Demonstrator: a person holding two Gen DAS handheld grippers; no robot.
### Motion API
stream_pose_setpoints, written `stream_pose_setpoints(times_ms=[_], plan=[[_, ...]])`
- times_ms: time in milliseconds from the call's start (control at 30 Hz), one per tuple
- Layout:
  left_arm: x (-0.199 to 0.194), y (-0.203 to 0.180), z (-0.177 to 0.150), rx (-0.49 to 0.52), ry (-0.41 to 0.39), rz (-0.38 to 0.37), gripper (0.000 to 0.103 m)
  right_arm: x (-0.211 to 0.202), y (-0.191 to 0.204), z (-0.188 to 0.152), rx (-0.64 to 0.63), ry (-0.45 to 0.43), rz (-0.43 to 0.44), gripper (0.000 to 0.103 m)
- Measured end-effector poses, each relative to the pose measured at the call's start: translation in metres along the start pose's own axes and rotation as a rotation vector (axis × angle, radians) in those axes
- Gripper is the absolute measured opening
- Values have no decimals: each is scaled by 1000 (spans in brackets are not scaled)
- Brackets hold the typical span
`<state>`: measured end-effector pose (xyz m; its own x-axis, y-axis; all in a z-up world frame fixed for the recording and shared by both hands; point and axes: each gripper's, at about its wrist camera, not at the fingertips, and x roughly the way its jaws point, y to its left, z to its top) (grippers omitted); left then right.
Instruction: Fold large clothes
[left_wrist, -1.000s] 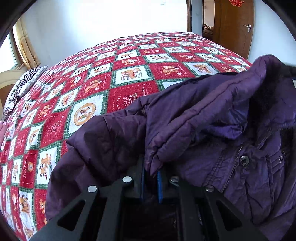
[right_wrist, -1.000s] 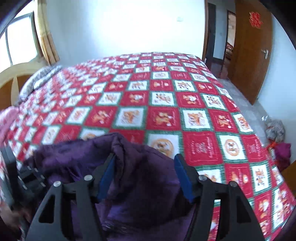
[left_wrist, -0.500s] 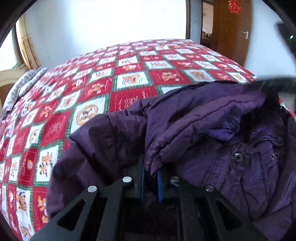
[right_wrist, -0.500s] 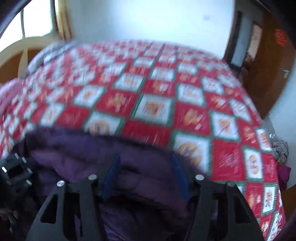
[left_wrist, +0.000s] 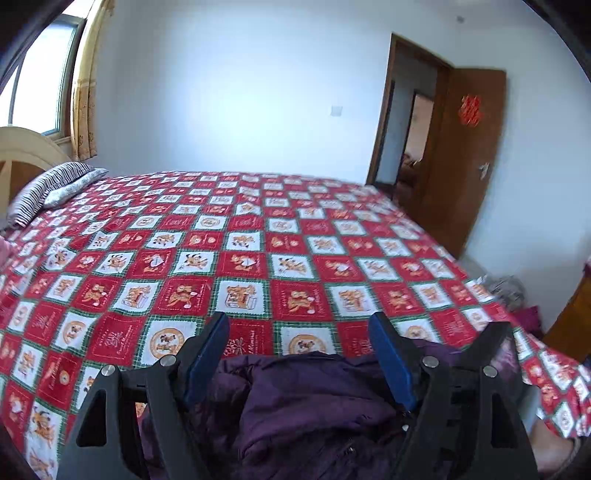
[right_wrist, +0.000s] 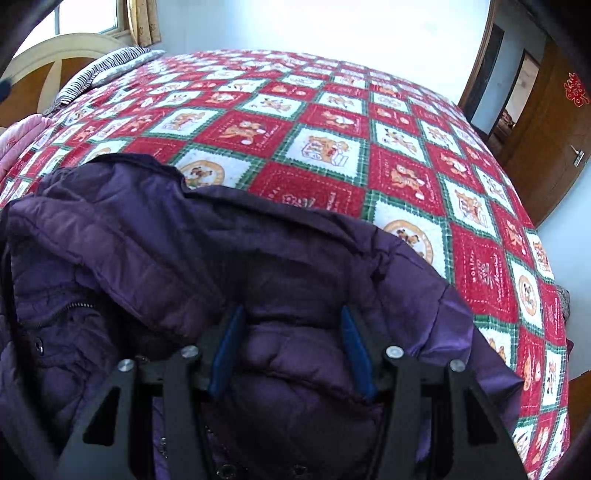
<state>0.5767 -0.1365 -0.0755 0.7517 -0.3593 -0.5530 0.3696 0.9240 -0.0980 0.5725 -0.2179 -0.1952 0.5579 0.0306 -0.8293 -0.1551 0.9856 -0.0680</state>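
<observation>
Jacket (left_wrist: 314, 406) below opening left gripper (left_wrist: 299, 332)

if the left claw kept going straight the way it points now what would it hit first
Most likely the red, white and green patchwork bedspread, just beyond the far edge of the padded purple jacket lying below the left claw. Its jaws are opening with nothing between them. Depth is unclear, so it might graze that edge first.

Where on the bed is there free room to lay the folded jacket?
The bedspread is bare from the jacket to the far wall, between the striped pillow and the door side. The near edge is crowded by the jacket.
</observation>
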Motion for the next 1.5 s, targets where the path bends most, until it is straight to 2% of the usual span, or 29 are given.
stream_pose_setpoints(times_ms=[100,167,233,300,400,433,500,633,933,1500], plan=[[40,-16,-13,102,101,79,78,-3,-1,-3,7,-17,16,58],[76,-19,-43,166,250,158,78,-8,-5,-3,22,-22,38,58],[98,-15,-74,181,364,181,78,-23,-14,-1,74,-51,82,57],[99,-9,-91,166,327,180,78,-42,-22,5,129,-123,97,57],[97,-5,-95,134,300,162,80,-58,-27,14,175,-203,76,57],[98,-6,-95,134,296,163,80,-56,-26,18,179,-199,76,57],[98,-6,-97,130,287,162,81,-38,-20,23,164,-137,89,57],[100,-4,-96,108,288,150,83,6,-9,10,120,-16,48,57],[103,-3,-99,99,296,159,86,12,-5,-2,81,-52,-17,58],[105,-3,-101,106,297,167,87,15,-3,-1,83,-59,-27,59]])
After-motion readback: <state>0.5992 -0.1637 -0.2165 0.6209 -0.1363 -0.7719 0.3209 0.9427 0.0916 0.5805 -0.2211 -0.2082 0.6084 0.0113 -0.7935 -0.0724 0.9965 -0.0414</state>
